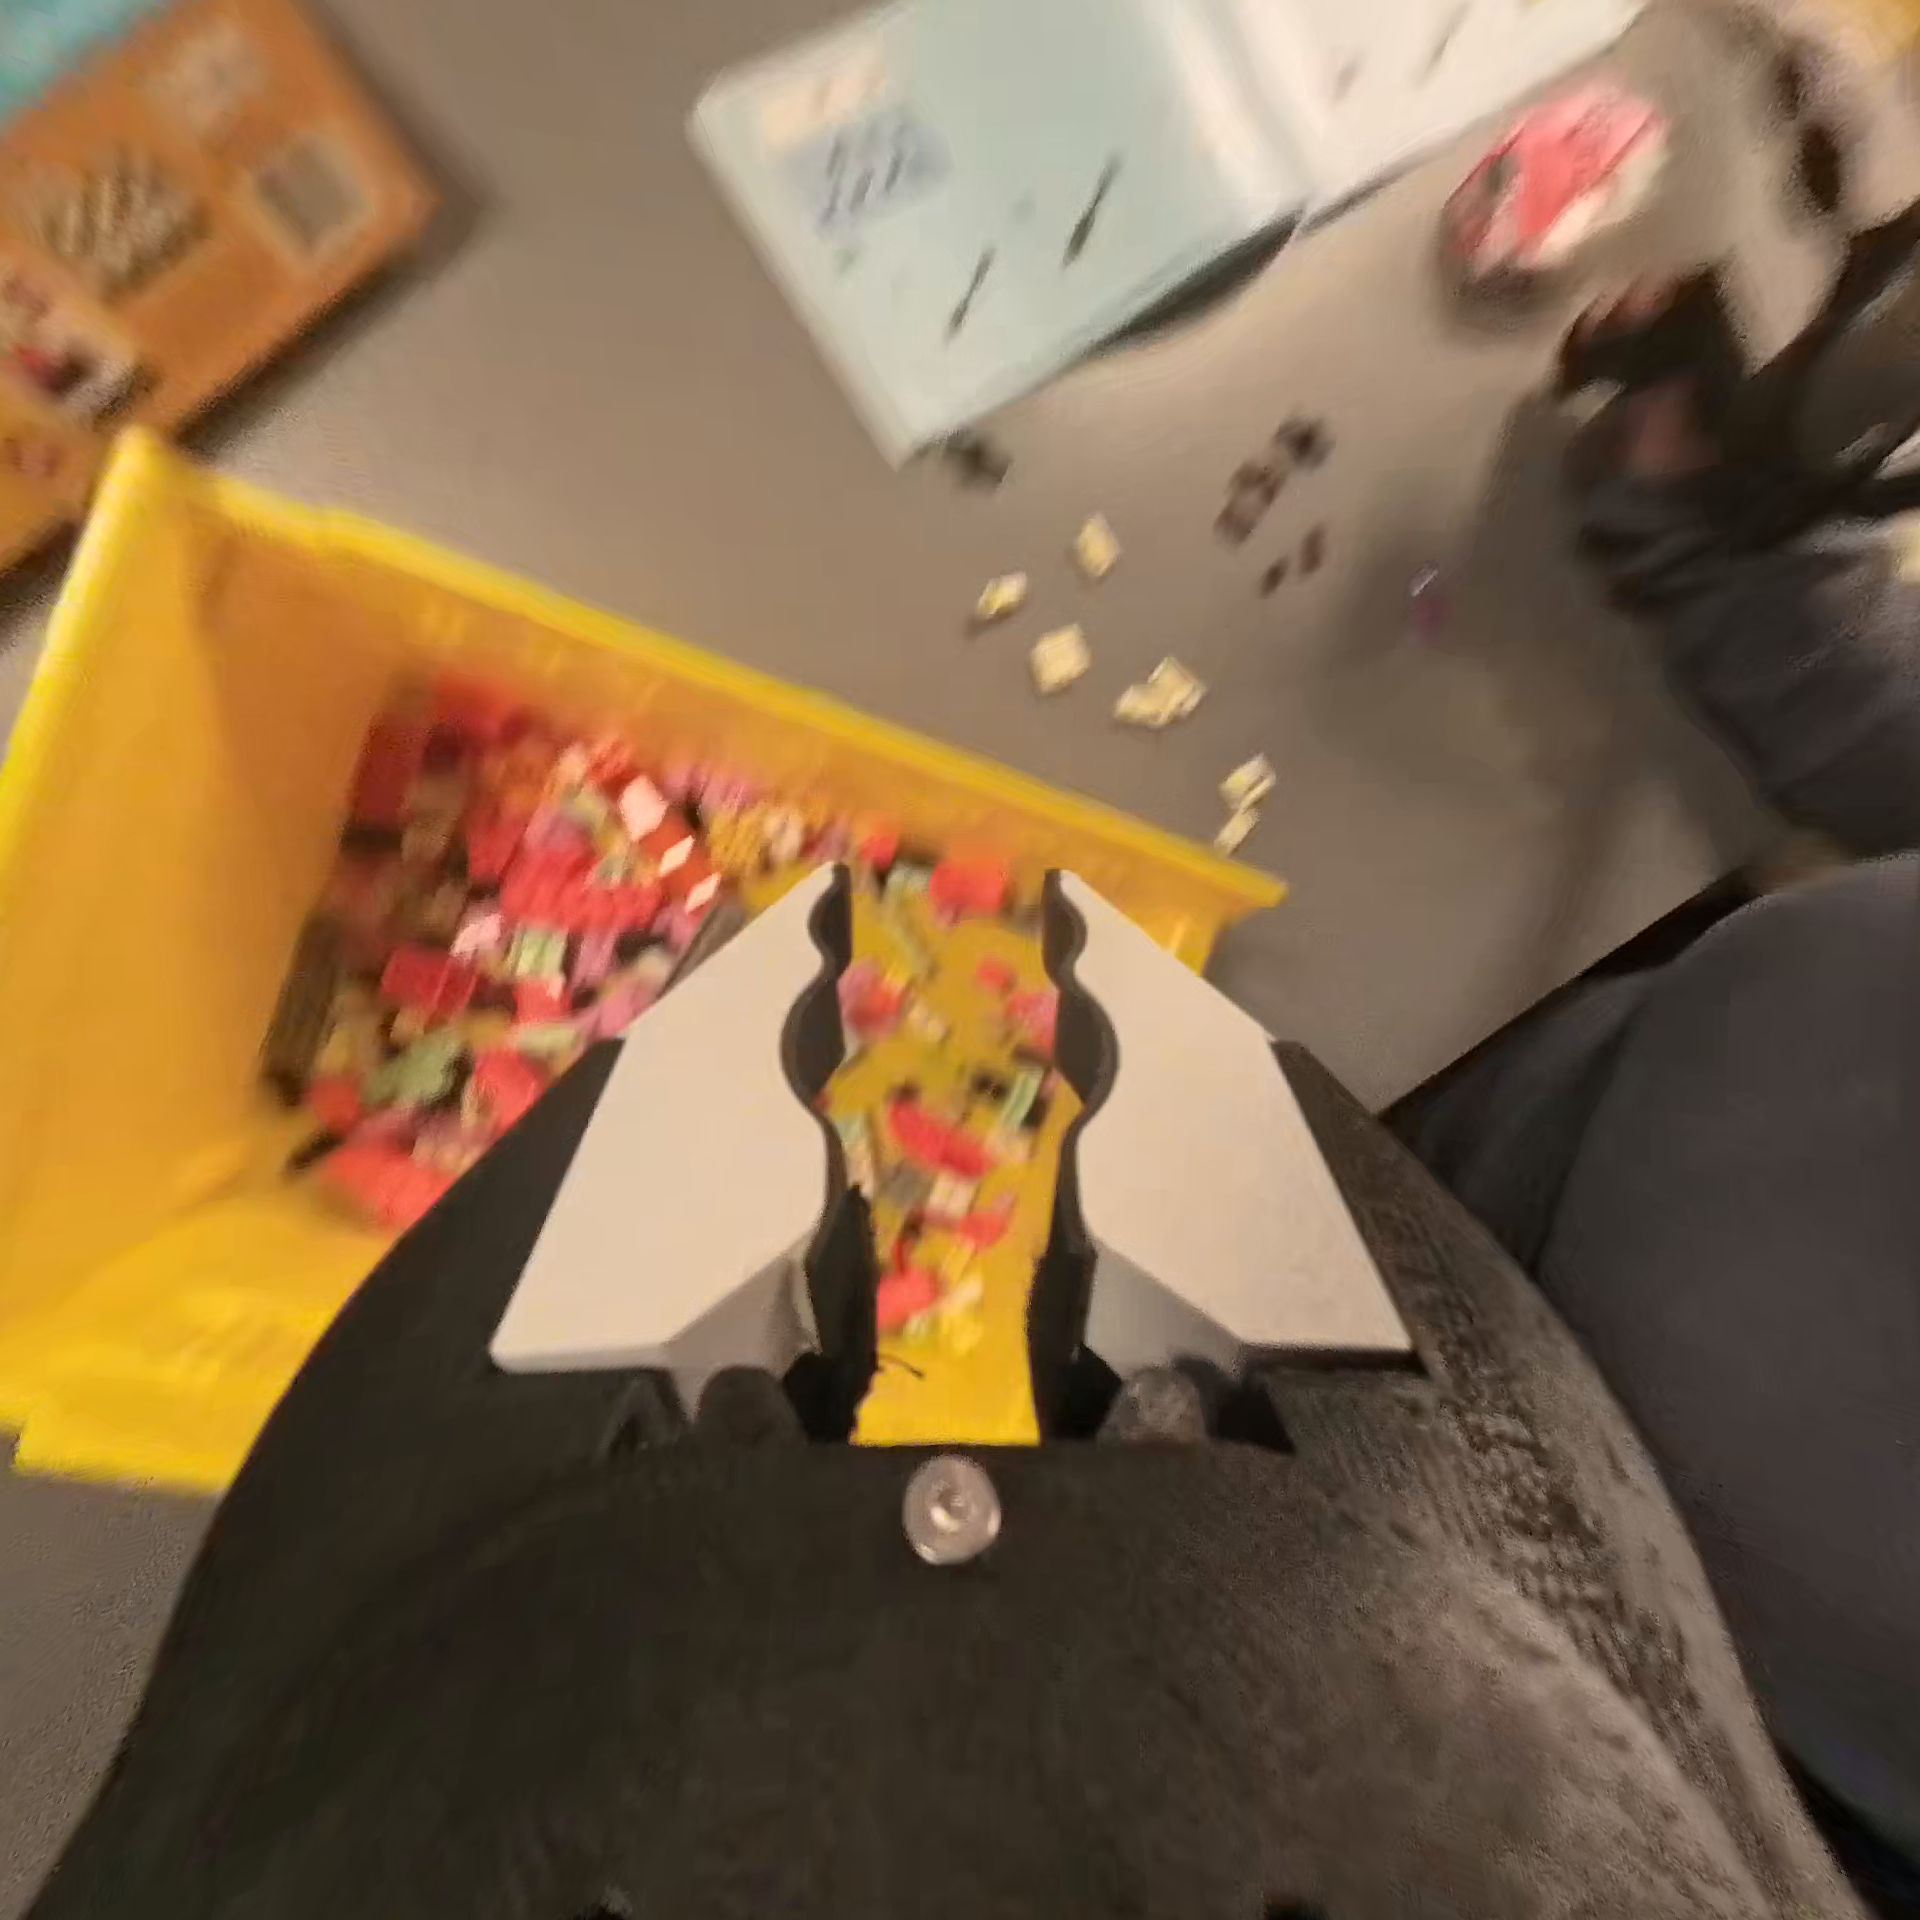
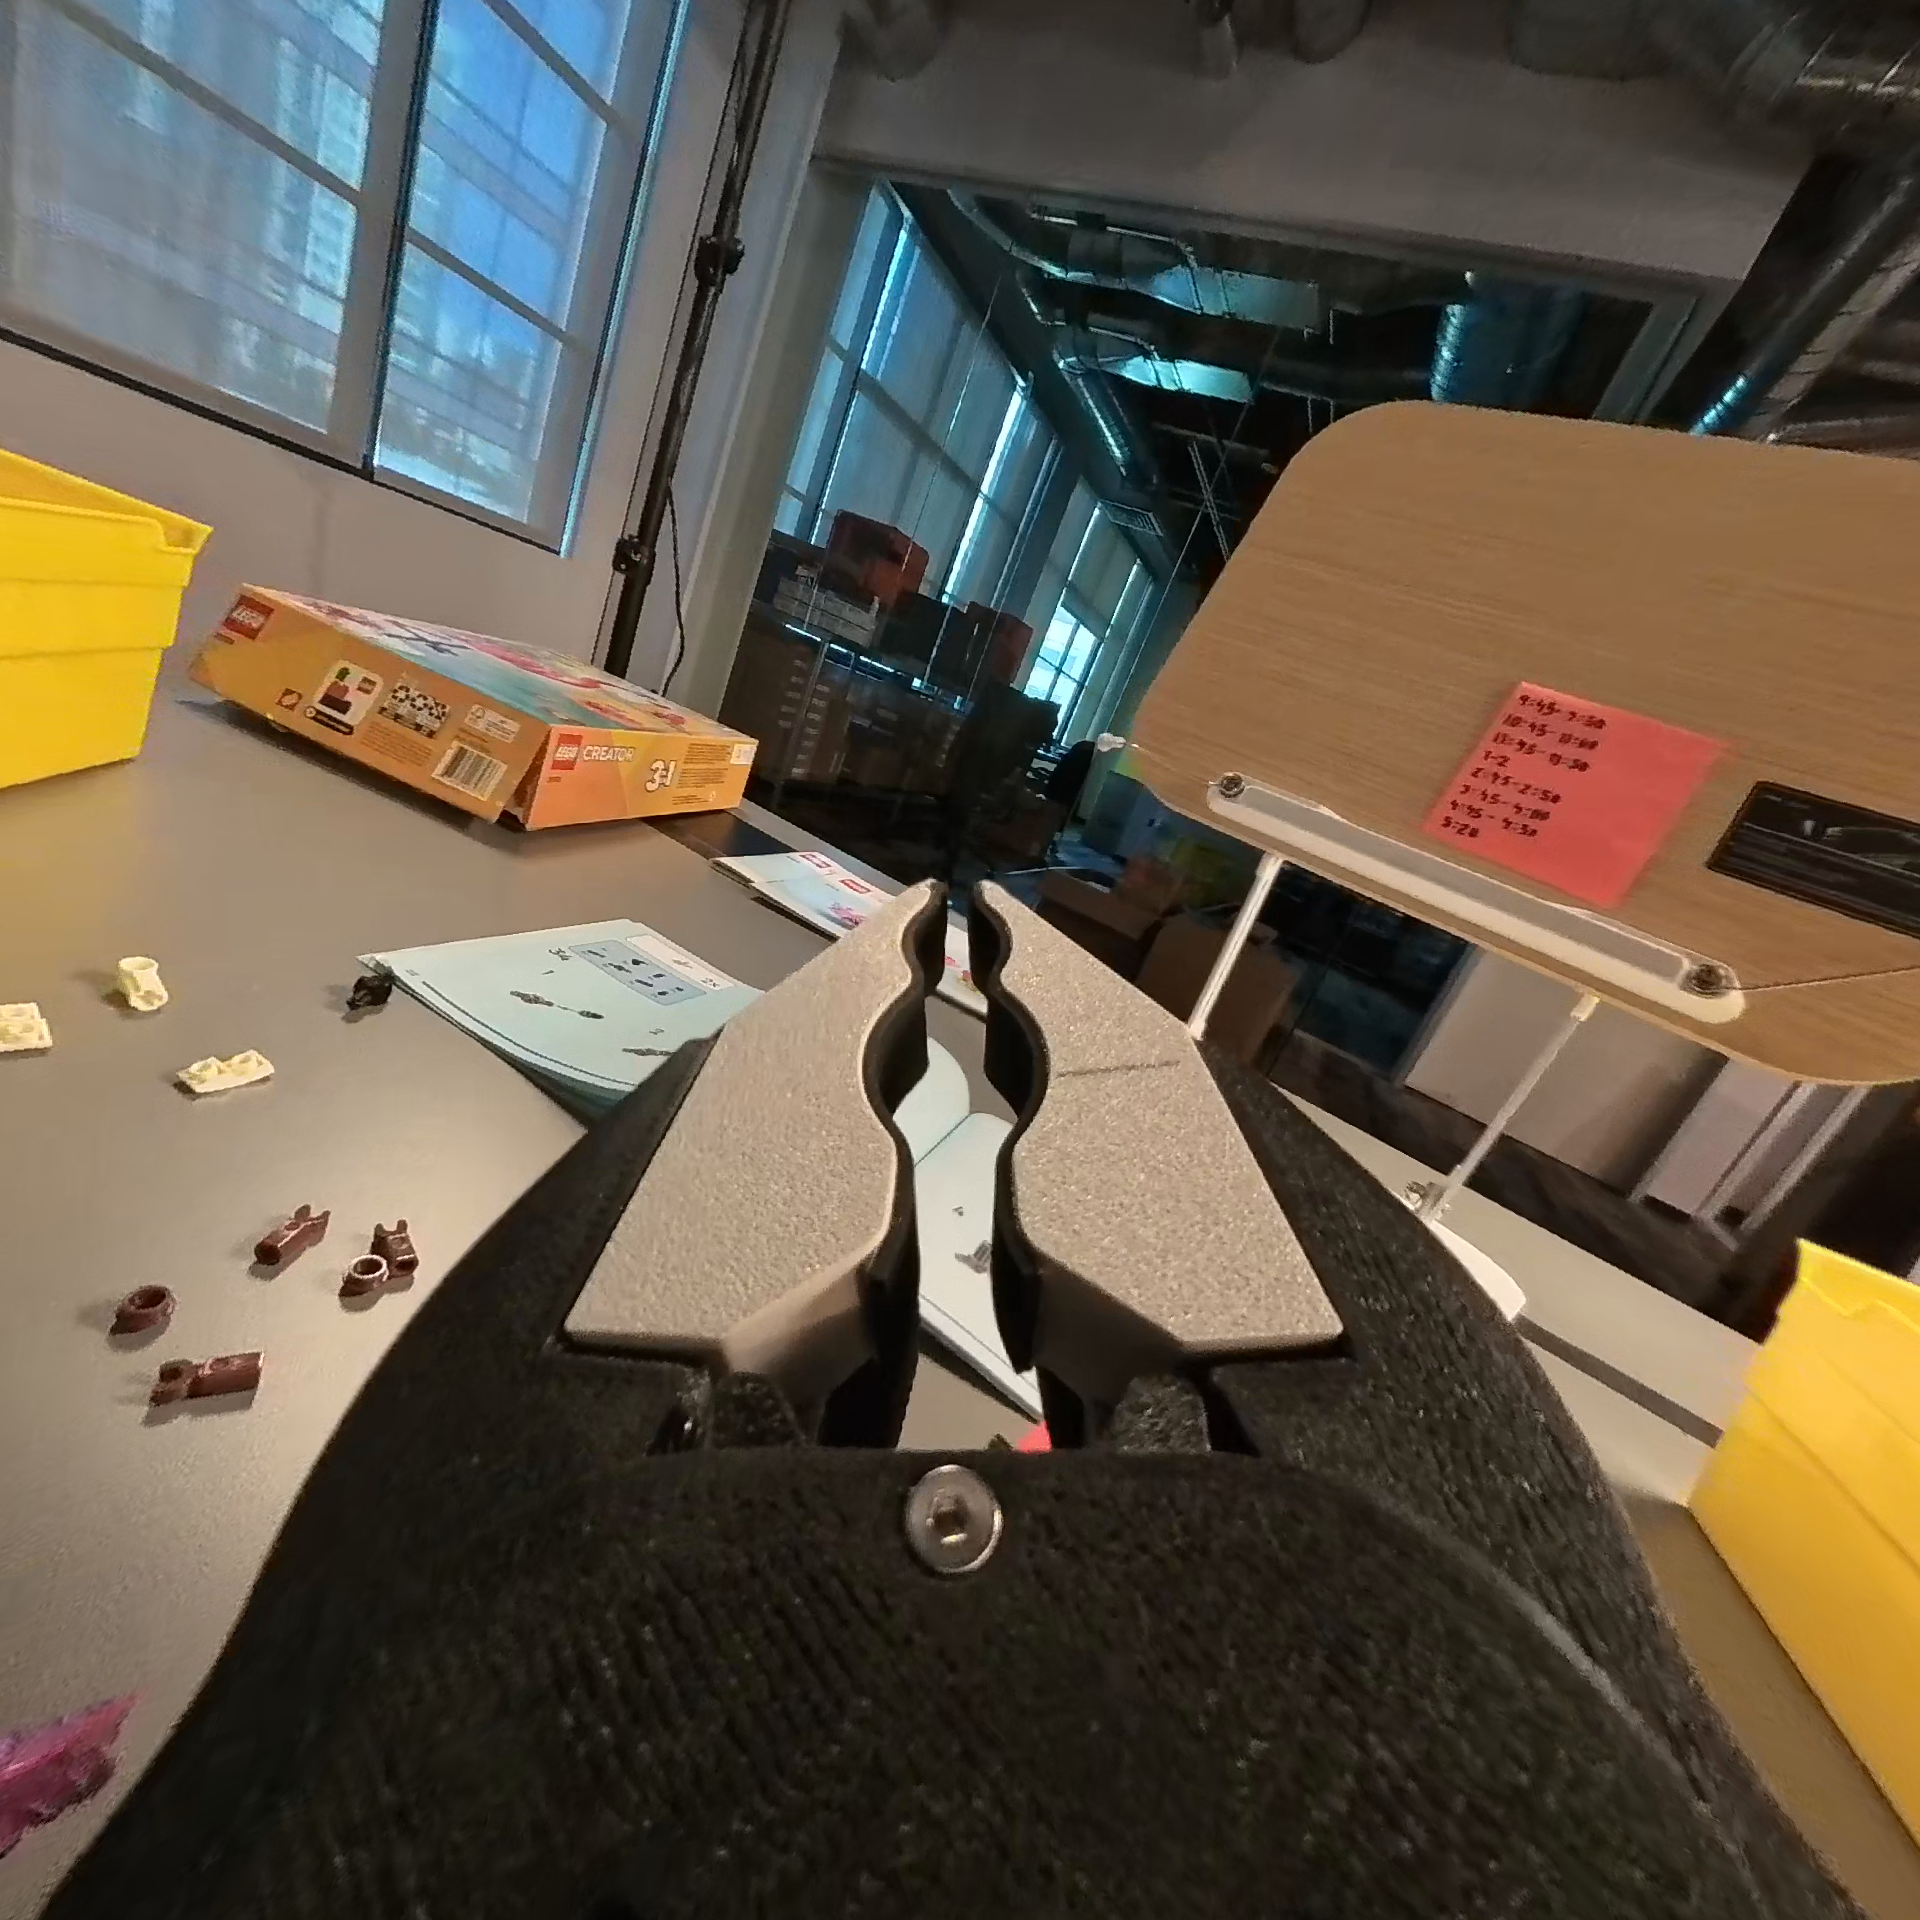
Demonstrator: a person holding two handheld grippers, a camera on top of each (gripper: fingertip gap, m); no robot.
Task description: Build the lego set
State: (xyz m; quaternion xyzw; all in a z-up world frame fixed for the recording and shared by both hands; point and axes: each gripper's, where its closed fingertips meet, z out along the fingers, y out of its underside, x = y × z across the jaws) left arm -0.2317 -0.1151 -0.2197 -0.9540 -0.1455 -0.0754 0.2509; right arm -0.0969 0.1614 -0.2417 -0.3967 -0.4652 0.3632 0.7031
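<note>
Left gripper (image 1: 948, 883) apart over yellow bin (image 1: 166, 831); right gripper (image 2: 961, 896) together above grey table (image 2: 312, 883).

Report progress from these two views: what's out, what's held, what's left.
Out: cream pieces and brown pieces lie on the table. In hand: nothing; left gripper open over the yellow bin, right gripper empty. Remaining: mixed bricks in the bin.
</note>
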